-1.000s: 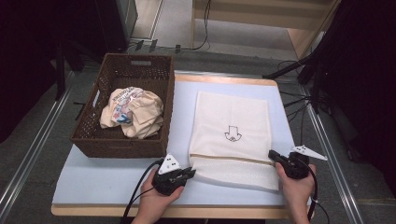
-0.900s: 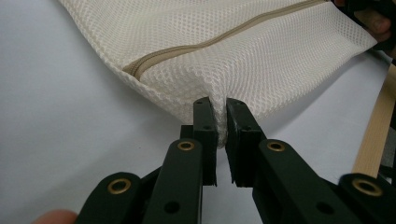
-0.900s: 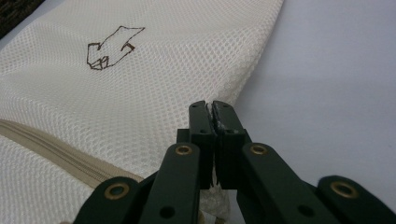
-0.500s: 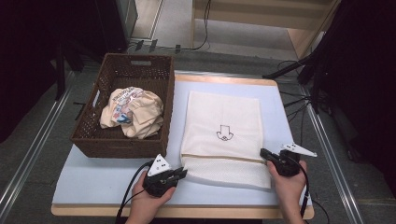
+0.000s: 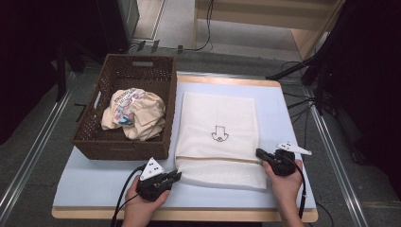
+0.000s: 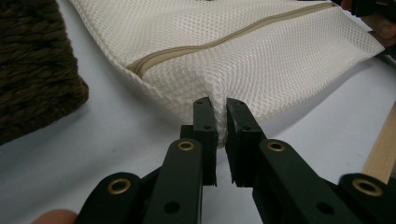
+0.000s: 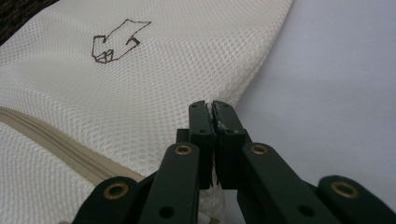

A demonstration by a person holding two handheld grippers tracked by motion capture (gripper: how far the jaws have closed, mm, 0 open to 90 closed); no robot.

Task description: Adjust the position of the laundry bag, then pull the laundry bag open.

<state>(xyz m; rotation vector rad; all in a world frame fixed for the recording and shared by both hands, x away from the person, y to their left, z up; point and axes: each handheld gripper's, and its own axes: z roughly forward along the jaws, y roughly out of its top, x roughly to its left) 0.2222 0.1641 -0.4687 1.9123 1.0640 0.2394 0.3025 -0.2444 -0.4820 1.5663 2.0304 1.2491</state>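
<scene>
A cream mesh laundry bag [image 5: 218,135] with a beige zipper and a small brown emblem lies flat on the pale blue table. My left gripper [image 5: 174,177] is shut on the bag's near left corner; in the left gripper view the mesh [image 6: 243,60] is pinched between the jaws of the left gripper [image 6: 220,108]. At the bag's right edge, near the zipper, my right gripper [image 5: 260,154] is shut on the fabric. In the right gripper view, the right gripper [image 7: 210,112] holds the mesh bag [image 7: 116,93] at its edge.
A dark wicker basket [image 5: 85,142] stands at the left, holding crumpled beige clothing [image 5: 135,113]. Its corner [image 6: 32,70] sits close to my left gripper. The table's wooden front edge [image 5: 189,215] runs just behind both hands. Cables lie on the floor beyond.
Both grippers have pulled toward the near edge and slightly left, dragging the bag along with them. The bag now lies closer to the table's front.
</scene>
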